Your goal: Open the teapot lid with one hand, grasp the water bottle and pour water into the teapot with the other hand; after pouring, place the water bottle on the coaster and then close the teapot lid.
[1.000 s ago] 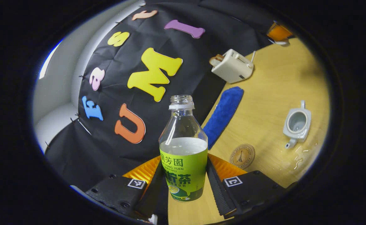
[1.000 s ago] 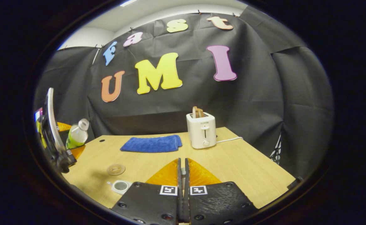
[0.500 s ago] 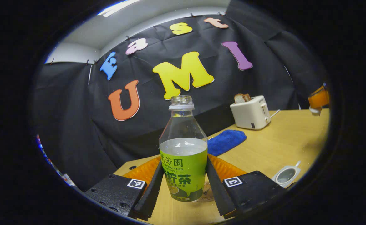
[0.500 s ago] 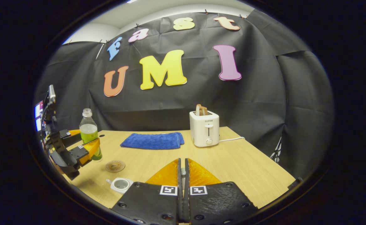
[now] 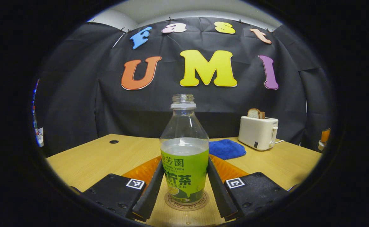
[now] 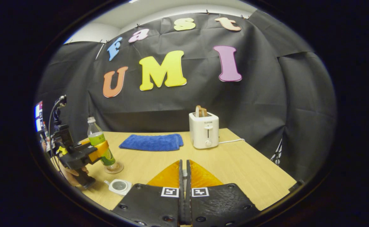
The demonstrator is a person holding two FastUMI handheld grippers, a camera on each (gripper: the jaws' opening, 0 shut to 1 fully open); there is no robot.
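I see my left gripper (image 5: 184, 186) pinching the clear, round plastic water bottle (image 5: 184, 151) on the flat round coaster (image 5: 186, 205). My right gripper (image 6: 184, 189) has its fingers pressed together, with a small lid knob between the tips, I think.

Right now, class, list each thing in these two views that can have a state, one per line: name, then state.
water bottle: uncapped, upright, part full, standing on the coaster.
left tool: shut on the bottle.
right tool: fingers pressed together; what they pinch is unclear.
teapot: lid off, open.
toaster: bread standing up in the slot.
blue towel: folded, flat.
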